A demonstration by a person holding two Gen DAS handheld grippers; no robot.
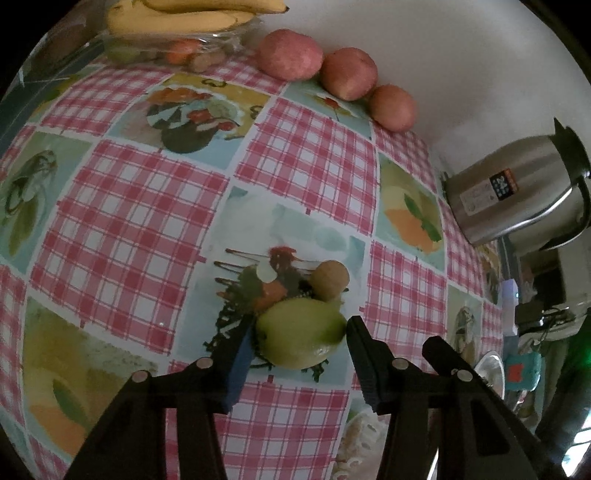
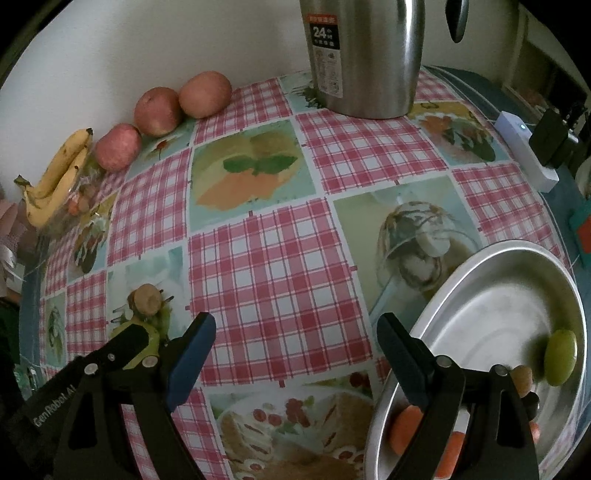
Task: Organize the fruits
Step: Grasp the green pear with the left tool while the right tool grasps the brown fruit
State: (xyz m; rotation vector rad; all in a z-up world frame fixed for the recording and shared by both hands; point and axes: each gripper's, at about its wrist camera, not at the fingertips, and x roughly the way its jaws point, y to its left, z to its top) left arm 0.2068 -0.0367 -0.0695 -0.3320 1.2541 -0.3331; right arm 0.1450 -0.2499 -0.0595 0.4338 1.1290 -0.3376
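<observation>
Left tool (image 1: 299,332) has its 2 pads set against the sides of a green fruit (image 1: 301,338) on the tabletop (image 1: 295,173), pinching it; the right tool (image 2: 295,354) hangs spread wide with nothing between its pads, beside a steel bowl (image 2: 491,295).

Going down in size: a steel flask (image 2: 364,55) stands at the back of the tabletop by the wall. The bowl, at the near right, already holds 1 green fruit (image 2: 560,356), a small brown one (image 2: 522,376) and some orange pieces (image 2: 406,428). A glass dish with bananas (image 1: 192,16) sits far left, and 3 apples (image 1: 347,74) line the wall. Smallest is a round brown fruit (image 1: 330,279), touching the far side of the pinched green one.

My read: this is the pick-up step, with the bowl as the likely goal. Next the left tool needs a firm hold, a straight lift clear of the brown fruit so it is not nudged, then a carry rightwards.

In the left view the green fruit's long axis lies roughly across the picture, left to right, from pad to pad, so the grip spans its length and could slip.
</observation>
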